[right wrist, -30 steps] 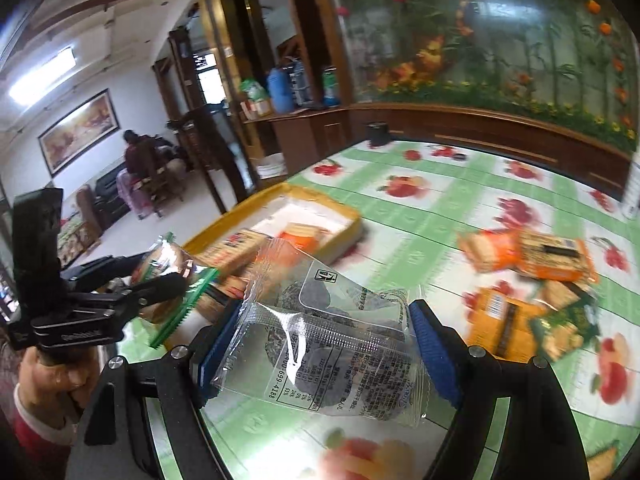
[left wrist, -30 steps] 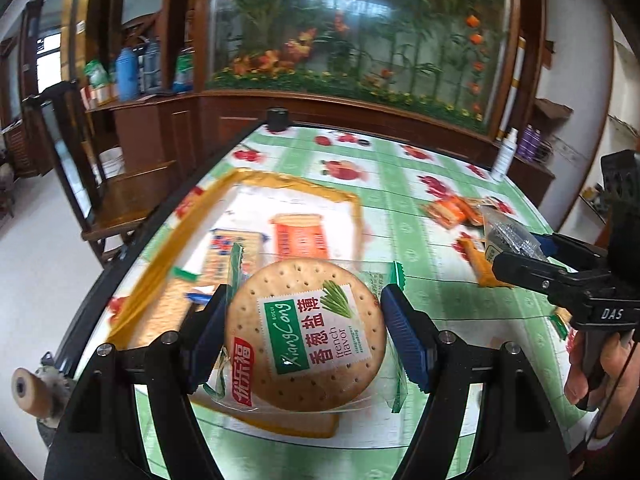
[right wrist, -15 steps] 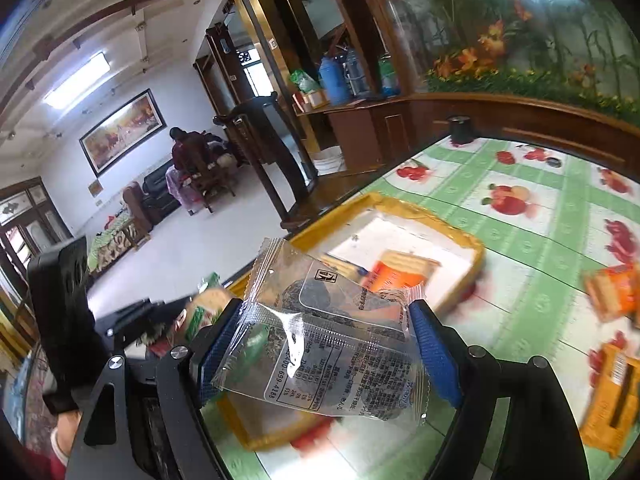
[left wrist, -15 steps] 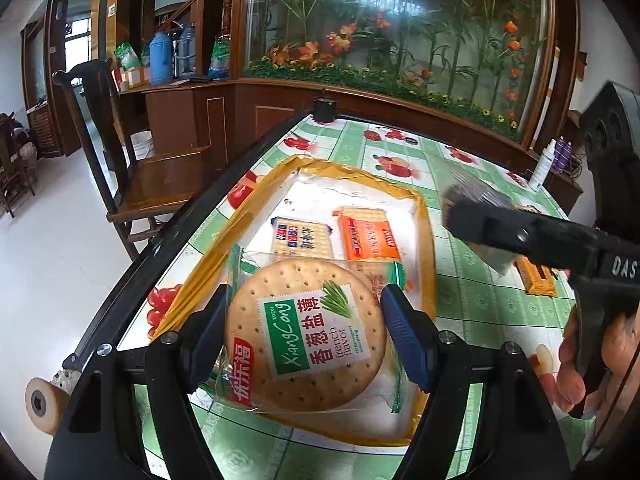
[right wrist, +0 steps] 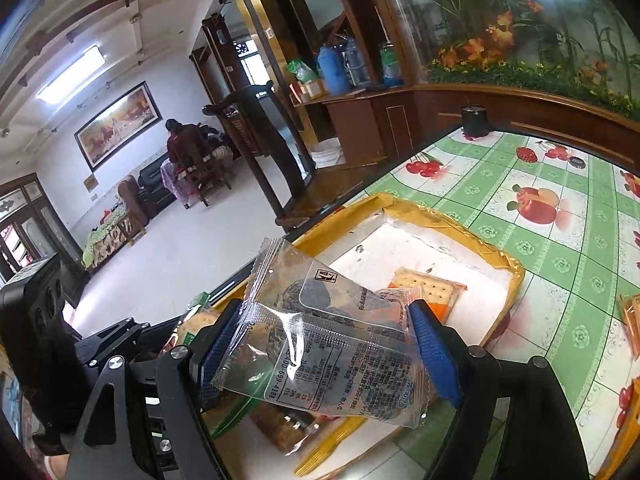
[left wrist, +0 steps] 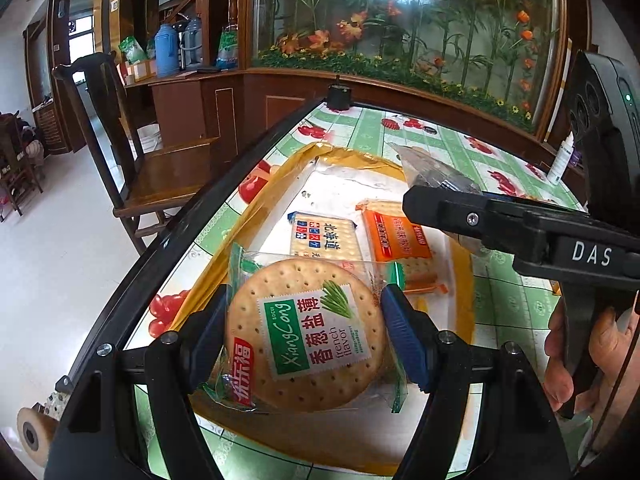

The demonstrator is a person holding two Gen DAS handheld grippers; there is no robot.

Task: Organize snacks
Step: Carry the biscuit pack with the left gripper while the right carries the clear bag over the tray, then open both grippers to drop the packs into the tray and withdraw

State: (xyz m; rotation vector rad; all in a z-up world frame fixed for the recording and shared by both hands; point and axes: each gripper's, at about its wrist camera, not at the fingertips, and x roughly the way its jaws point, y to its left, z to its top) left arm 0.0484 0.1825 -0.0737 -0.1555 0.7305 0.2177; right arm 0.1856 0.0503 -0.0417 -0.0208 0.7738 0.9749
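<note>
Left tool [left wrist: 306, 328]: grips one round scallion cracker pack [left wrist: 306, 332] over the yellow tray [left wrist: 256, 208].
Right tool [right wrist: 326, 354]: grips one clear cookie packet [right wrist: 320, 352] above the tray.
Tray: two square cracker packs, blue-labelled [left wrist: 324, 238] and orange [left wrist: 394, 236].
Worktop [right wrist: 560, 240]: carries the tray.

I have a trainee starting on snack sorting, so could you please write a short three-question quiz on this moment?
1. True or false: the left gripper is clamped on a round cracker packet.
2. What does the right gripper hold? A) an orange packet B) a clear packet with dark contents C) nothing
3. How many snack packets lie flat on the floor of the yellow tray, as the left wrist view shows?

Key
1. True.
2. B, the clear packet.
3. Two: a blue-labelled cracker packet and an orange cracker packet.
</note>
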